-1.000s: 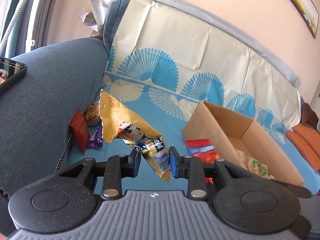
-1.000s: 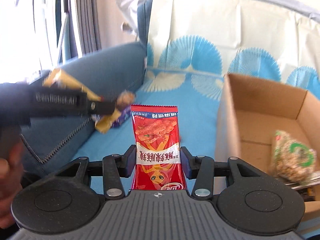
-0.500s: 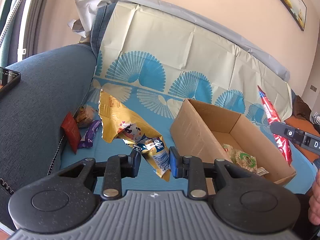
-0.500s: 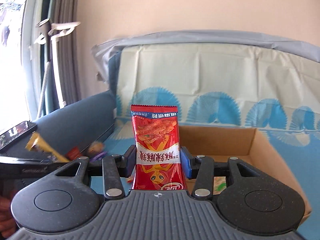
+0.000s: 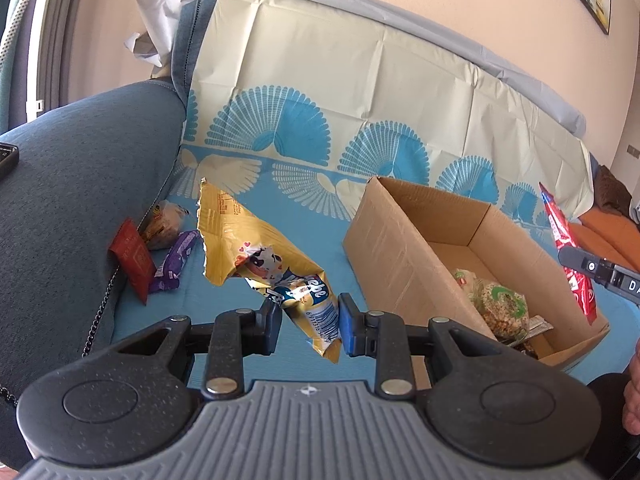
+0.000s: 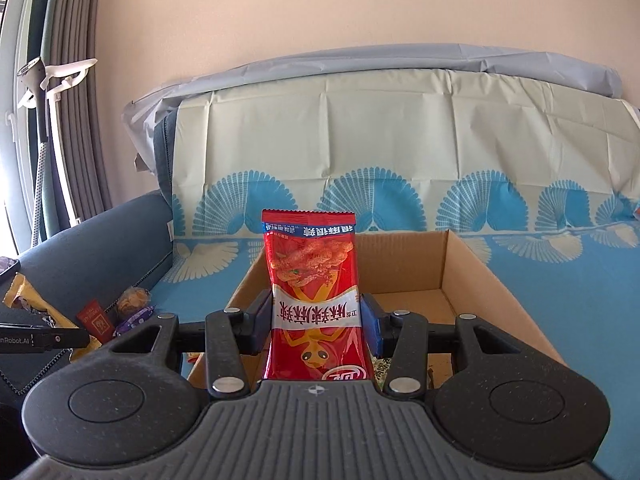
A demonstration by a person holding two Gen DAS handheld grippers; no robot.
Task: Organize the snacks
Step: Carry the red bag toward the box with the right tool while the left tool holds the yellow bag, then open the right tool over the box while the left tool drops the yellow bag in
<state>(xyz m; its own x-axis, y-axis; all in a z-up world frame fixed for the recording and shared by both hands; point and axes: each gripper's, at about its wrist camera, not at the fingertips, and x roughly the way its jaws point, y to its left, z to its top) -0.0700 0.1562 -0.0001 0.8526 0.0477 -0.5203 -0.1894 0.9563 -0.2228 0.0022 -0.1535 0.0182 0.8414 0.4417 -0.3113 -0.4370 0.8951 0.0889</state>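
Note:
My left gripper is shut on a yellow snack bag with a cartoon cow, held above the blue sofa cover to the left of the open cardboard box. My right gripper is shut on a red snack bag, held upright over the near end of the box. The red bag and the right gripper also show at the right edge of the left wrist view. A bag of green-labelled snacks lies inside the box.
A red packet, a purple wrapped snack and a round wrapped snack lie on the seat against the blue sofa arm. A phone rests on the arm. The patterned cover drapes the sofa back.
My right gripper has swung up with the red bag from beside the box to above its near end. My left gripper with the yellow bag has shifted slightly towards the box.

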